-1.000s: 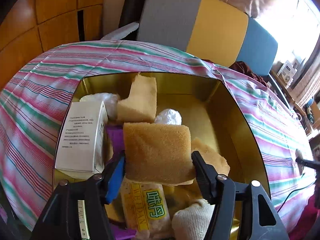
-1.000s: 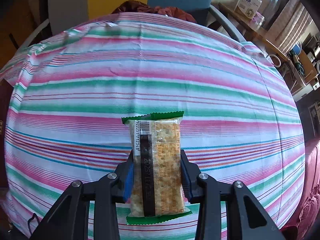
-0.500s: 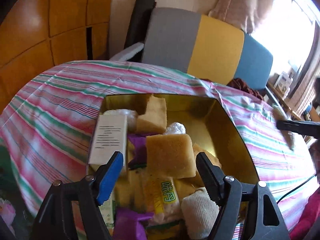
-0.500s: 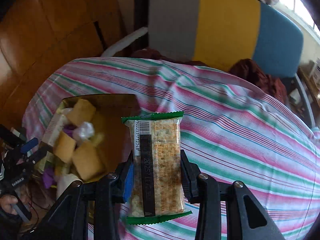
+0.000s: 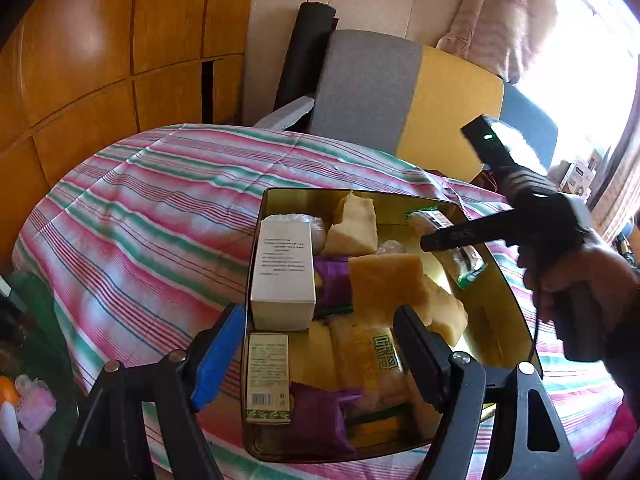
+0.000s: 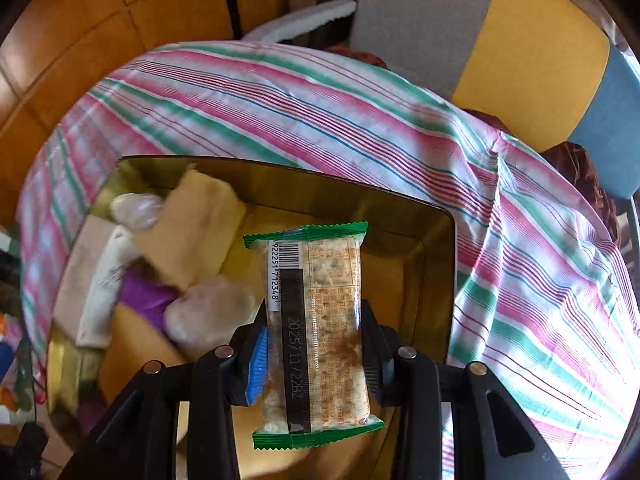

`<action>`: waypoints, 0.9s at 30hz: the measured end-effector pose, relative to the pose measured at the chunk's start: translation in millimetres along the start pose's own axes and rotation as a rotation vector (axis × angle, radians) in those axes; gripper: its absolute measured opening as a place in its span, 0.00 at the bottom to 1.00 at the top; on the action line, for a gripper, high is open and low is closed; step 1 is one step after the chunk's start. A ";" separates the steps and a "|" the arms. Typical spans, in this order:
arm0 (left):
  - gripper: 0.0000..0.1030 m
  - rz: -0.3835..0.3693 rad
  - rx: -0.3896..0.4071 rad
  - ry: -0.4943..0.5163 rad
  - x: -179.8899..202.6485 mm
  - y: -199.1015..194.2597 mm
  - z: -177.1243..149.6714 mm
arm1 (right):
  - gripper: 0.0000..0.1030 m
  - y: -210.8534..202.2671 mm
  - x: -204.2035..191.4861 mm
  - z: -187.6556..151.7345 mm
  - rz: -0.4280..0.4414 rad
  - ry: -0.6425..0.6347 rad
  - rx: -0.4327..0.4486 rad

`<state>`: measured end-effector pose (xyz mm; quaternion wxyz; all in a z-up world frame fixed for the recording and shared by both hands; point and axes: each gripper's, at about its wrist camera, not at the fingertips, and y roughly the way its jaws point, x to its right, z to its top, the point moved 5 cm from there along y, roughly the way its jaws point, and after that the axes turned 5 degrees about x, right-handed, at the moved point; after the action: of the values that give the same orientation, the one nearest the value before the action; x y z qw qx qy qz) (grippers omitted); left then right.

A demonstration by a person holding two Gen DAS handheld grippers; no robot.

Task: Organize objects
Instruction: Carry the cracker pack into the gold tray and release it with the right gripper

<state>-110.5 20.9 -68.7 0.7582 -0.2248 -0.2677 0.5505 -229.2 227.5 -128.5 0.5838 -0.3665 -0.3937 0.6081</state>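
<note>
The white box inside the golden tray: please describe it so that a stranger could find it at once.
On the striped tablecloth sits a golden tray full of items. Along the tray's left wall stands the white box, tall, with small black print on its face. Its neighbours are yellow sponges and purple wrappers; it alone is plain white with sharp edges.

I see a striped tablecloth (image 5: 168,208) mid-frame, a grey-yellow-blue chair back (image 6: 520,44) upper right, and wooden panelling (image 5: 100,52) upper left.
</note>
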 end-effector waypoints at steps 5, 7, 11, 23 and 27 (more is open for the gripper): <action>0.75 -0.004 -0.004 -0.013 -3.8 0.1 -2.7 | 0.38 14.0 -0.2 -0.7 -0.015 0.000 -0.024; 0.75 -0.003 -0.005 -0.014 -4.0 0.0 -3.2 | 0.38 20.2 -0.5 -3.0 -0.020 -0.001 -0.037; 0.79 0.015 0.000 -0.011 -4.6 -0.3 -3.1 | 0.39 23.6 3.2 -6.2 -0.021 0.003 -0.045; 0.82 0.060 0.036 0.000 -4.5 -9.7 0.1 | 0.46 -8.1 9.8 -8.0 0.008 0.022 0.077; 0.83 0.071 0.050 0.004 -3.6 -15.3 1.1 | 0.46 -31.2 10.9 -15.2 0.001 0.042 0.141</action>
<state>-101.2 13.1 -58.8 0.7440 -0.2162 -0.2441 0.5832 -202.8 239.4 -106.4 0.6160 -0.3371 -0.3375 0.6268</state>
